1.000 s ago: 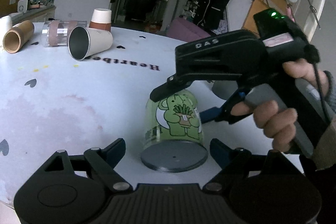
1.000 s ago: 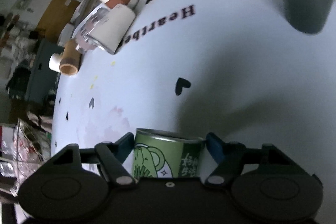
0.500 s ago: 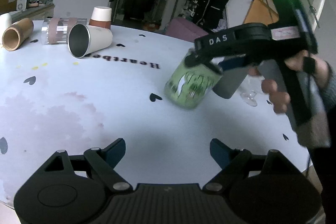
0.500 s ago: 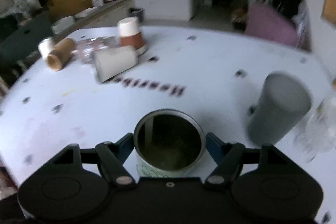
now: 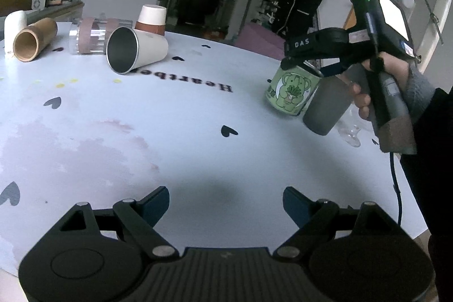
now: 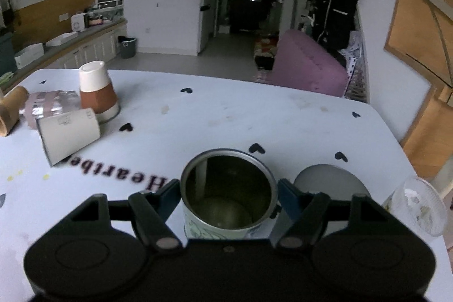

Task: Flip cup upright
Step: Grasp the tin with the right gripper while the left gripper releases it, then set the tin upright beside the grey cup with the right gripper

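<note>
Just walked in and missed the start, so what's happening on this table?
A person is working with two hand-held grippers. The right hand-held gripper is shut on the green cartoon cup, holding it mouth-up beside an upside-down grey cup; whether its base touches the white table is unclear. The left hand-held gripper is open, holding nothing. Across the table, a white cup lies on its side.

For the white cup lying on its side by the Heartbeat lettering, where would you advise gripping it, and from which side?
Probably across the body of the white cup, just behind its wide rim, with the free left hand-held gripper coming from above. It lies on its side, mouth toward the left camera, so its round wall is exposed on top; the clear glass crowds its far side.
</note>
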`<state>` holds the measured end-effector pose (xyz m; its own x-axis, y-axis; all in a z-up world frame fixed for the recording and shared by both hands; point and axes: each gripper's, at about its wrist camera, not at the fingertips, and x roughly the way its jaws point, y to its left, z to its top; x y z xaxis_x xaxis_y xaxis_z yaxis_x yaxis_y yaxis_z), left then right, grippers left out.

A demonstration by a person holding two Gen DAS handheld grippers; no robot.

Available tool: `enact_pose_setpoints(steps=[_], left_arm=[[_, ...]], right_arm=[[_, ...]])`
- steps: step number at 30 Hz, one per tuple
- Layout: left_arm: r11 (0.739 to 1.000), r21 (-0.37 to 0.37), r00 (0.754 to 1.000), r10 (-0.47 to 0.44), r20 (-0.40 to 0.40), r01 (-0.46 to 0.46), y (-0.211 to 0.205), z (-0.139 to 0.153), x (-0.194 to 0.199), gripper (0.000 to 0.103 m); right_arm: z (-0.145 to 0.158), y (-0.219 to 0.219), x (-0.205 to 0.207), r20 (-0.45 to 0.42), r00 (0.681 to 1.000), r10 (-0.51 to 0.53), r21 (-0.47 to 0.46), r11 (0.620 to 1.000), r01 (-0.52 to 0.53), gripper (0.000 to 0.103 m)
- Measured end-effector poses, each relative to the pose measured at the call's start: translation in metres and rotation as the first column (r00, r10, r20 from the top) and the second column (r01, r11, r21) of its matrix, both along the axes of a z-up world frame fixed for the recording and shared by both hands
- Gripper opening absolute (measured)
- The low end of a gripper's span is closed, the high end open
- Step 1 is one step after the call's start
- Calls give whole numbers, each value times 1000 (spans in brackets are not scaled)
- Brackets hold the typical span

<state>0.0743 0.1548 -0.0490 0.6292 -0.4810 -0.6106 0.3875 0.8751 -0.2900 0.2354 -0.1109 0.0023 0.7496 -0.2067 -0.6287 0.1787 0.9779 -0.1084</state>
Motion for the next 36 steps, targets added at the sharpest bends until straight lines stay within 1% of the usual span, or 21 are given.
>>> enact_pose_setpoints(steps=[3,7,10,14,15,18,23,27,32,36], left_arm=[[1000,4,1000,-3,3,3,-1,0,-1,88],[1000,9,1000,-9,6,9,-2,1,-1,88],[1000,15,1000,-7,8,7,-2,1,-1,88],[1000,18,1000,-8,17,8,-3,3,-2,88],[1000,20,1000,-8,19,8,-3,3,-2,88],[1000,24,1000,-7,24,7,-3,4,-2,88],[999,39,999,1,44,-2,-4,9,-4,88],[998,56,998,10,69,-14,-4,15,-5,88],[996,80,995,21,95,-29,-5,22,-6,88],[994,100,992,22,123,-34,-7,28,-8,88]], right_arm=[[-7,9,-2,-16,999,27,-37,999,-28,75],[-18,19,-2,-53,998,45,-34,998,-47,75],[-20,21,-4,-39,998,42,-52,998,-44,76],[-17,21,-6,-29,999,26,-61,998,-27,87],[-15,21,-8,-22,999,28,-58,998,-29,88],[-5,21,-17,13,999,35,-38,999,-35,89],[16,22,-51,100,994,36,1,999,-36,89],[28,23,-89,165,986,29,4,1000,-30,89],[35,22,-136,225,974,2,21,1000,-7,92],[35,20,-168,259,966,-12,37,999,3,92]])
